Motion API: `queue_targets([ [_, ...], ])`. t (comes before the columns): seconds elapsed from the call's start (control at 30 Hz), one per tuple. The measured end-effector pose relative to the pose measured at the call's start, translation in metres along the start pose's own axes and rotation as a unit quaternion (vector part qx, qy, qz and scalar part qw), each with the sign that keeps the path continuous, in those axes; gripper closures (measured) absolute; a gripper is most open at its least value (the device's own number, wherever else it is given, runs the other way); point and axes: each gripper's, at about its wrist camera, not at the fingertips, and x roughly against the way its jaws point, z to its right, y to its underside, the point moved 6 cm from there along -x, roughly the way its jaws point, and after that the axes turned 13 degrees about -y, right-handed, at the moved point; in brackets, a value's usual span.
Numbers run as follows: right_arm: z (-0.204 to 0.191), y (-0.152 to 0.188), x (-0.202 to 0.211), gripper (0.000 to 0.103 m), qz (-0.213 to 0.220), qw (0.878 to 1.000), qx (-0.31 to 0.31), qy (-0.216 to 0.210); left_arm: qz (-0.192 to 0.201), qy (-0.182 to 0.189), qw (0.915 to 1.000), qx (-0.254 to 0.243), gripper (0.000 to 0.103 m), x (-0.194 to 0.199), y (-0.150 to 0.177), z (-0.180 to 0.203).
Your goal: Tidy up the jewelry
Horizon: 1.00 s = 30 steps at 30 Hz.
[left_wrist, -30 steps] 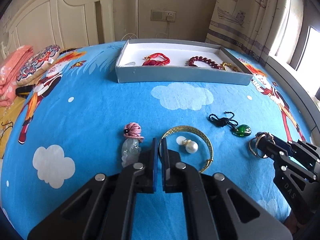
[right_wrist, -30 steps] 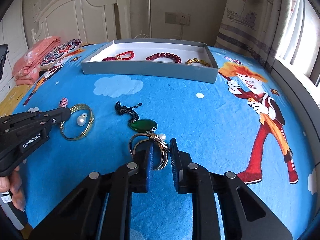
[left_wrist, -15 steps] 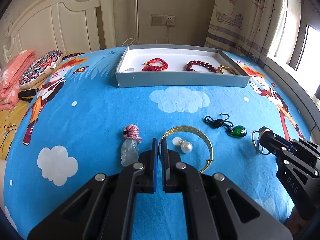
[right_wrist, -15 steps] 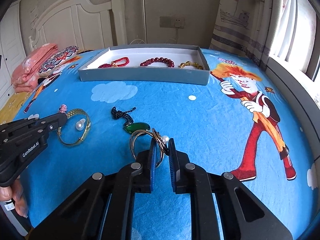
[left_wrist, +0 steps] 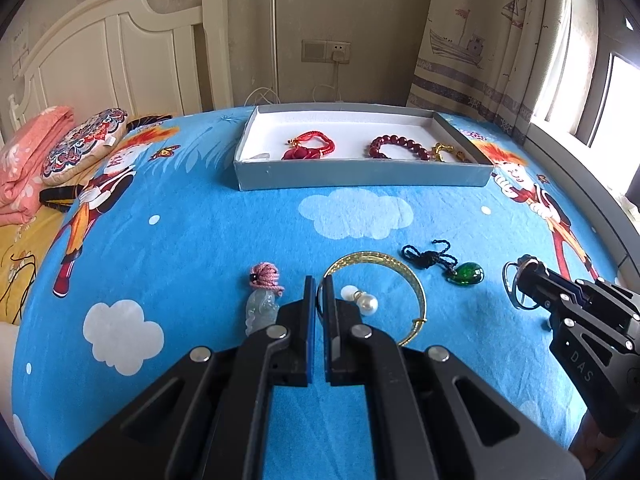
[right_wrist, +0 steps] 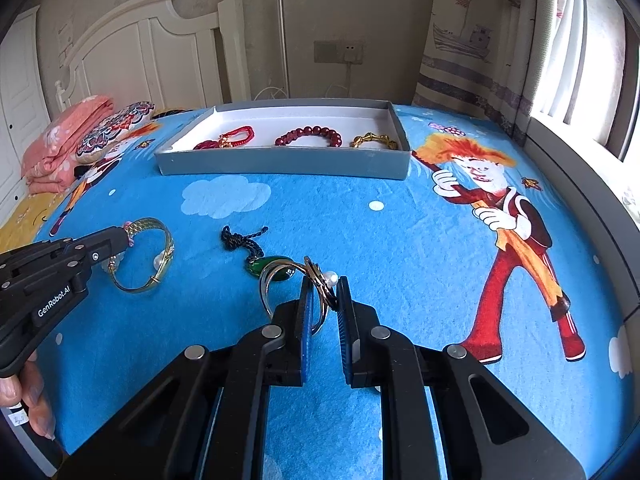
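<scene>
The right gripper (right_wrist: 322, 296) pinches the hoop earrings (right_wrist: 296, 284), lifted well in front of the gray box (right_wrist: 280, 166). The left gripper (left_wrist: 319, 292) is clenched on the gold bangle (left_wrist: 400, 270). The thin hoops could slip out and drop.

Matt printed cotton-like cloth on the bed (left_wrist: 200, 240). Matt grey card on the box (left_wrist: 360, 174), white paper lining inside. Glossy red beads (left_wrist: 394, 147); twisted red cord (left_wrist: 316, 146). Shiny gold metal bangle (left_wrist: 416, 292), smooth lustrous pearl (left_wrist: 368, 303). Glassy green pendant (left_wrist: 468, 272) on black braided cord. Polished silver metal rings (right_wrist: 280, 280). Matt black plastic grippers, ribbed blue pads on fingers (right_wrist: 306, 316). Painted cream wood headboard (left_wrist: 120, 60).
</scene>
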Motion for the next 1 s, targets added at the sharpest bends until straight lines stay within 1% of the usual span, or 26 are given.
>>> queue_targets([
  [0.47,0.008,-0.01,0.002,0.089,0.009,1.0,-0.009,0.009,0.009,-0.001,1.0,0.002,0.1,0.0,-0.013,-0.002],
  [1.0,0.017,-0.042,-0.009,0.089,0.022,0.999,-0.019,0.017,0.015,0.0,0.9998,0.011,0.1,-0.017,-0.044,-0.011],
])
